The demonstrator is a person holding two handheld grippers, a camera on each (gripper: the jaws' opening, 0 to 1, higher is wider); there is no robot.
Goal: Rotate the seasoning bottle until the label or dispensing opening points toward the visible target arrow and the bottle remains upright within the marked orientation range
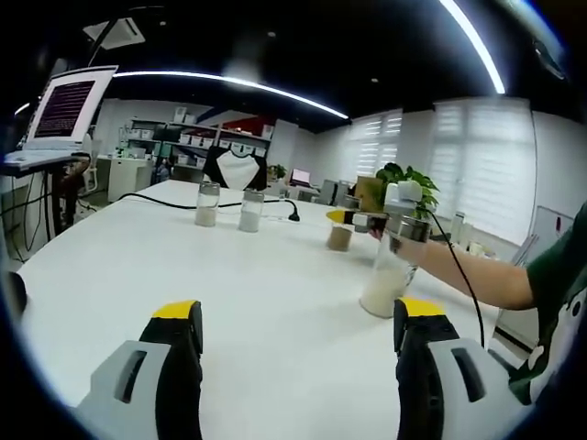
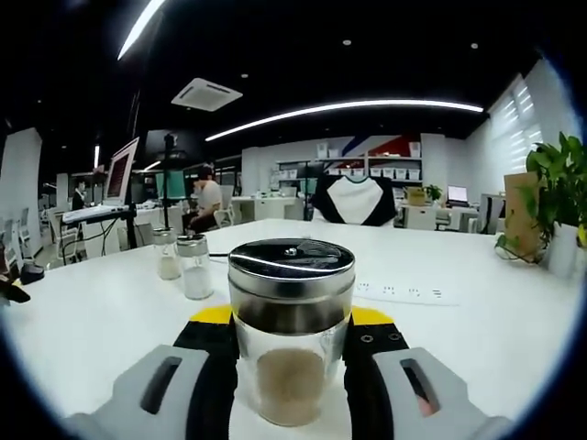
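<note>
The seasoning bottle [image 2: 291, 335] stands upright on the white bench [image 2: 92, 321], gripped between the right tongs [image 2: 292, 367], its steel lid close to the camera. The left gripper view shows those tongs [image 1: 367, 220] from the side, beside a taller bottle [image 1: 390, 275]. The left tongs [image 1: 298, 353] hang open over bare bench, two jars [image 1: 229, 206] standing well beyond.

left claw [image 1: 300, 367]: jaws wide apart, low over table | right claw [image 2: 291, 367]: jaws clamping bottle
</note>
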